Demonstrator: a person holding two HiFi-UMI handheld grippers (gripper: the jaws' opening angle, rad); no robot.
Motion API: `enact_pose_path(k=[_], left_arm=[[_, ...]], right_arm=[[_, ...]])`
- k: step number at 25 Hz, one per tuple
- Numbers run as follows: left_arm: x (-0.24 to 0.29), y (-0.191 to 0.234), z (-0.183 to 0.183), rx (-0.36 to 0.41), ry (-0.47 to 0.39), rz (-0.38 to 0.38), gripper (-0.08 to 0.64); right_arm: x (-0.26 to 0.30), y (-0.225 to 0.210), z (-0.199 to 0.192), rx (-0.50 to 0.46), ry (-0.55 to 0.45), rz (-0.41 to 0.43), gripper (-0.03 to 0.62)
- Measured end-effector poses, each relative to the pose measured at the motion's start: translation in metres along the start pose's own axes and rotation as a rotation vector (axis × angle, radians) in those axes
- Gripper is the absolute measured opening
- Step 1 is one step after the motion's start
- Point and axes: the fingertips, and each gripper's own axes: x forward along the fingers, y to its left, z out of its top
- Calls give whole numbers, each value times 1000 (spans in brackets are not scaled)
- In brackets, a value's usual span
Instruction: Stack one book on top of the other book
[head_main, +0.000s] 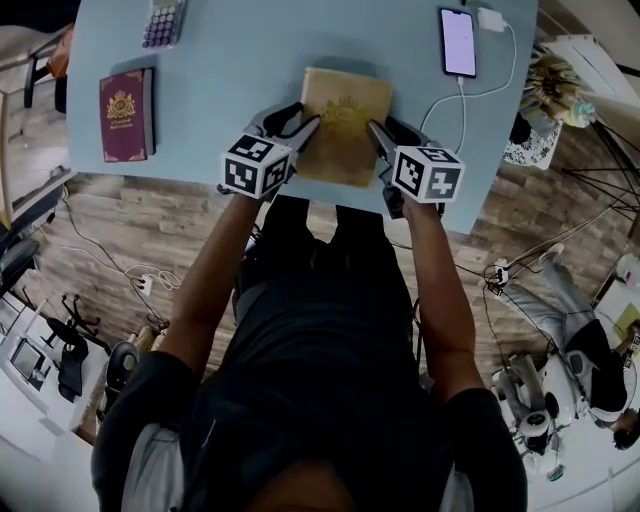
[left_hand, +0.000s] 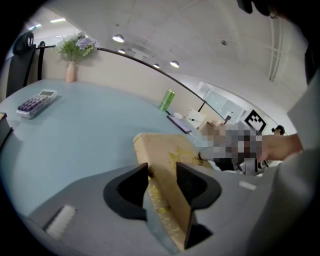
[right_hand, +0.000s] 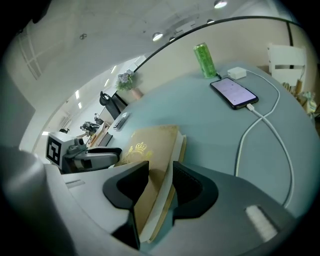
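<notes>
**Two-gripper book stack: how I'd do the pinch + what's around**

Watching from the side here. The tan book (head_main: 345, 125) lies flat at the near edge of the bench (head_main: 230, 80), roughly mid-way across. The left gripper (left_hand: 163, 172) is on its left edge and the right gripper (right_hand: 161, 170) is on its right edge. Both pairs of fingers (left_hand: 125, 192) stand wide w/ the book's edge between them. Afaict neither pair is clamping it yet.

So imo the step in hand is the grab itself. Tips:
- Close both sides at the same time, or the book will prob skid sideways on that smooth top.
- Get the fingers well onto the covers, not just the rim. The right side is the page side, so a shallow pinch could catch only the top cover and fan the book open.
- Lift it level, bc it sits right at the near edge and a tilt could tip it off toward the person.

The target is the maroon book (head_main: 127, 115), on the left of the bench and well apart from the tan one, w/ nothing on top. The bench between the two looks bare, so the way over is easy.

Other stuff:
- A calculator (head_main: 162, 22) sits at the far left, beyond the maroon book.
- A phone (head_main: 459, 42) is at the far right, and its cable (head_main: 463, 110) runs toward the near side, close by the right gripper. That's the one snag risk.
- A green can (right_hand: 204, 60) is way off at the far side, no issue.
</notes>
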Motion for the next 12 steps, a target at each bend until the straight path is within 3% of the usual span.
enact_pose_path(k=[6, 12], left_arm=[[1, 5, -1, -12, -26, 50, 206], [1, 11, -1, -99, -101, 71, 192]], right_arm=[[1, 1, -1, 38, -24, 45, 123], [2, -1, 0, 85, -24, 62, 109]])
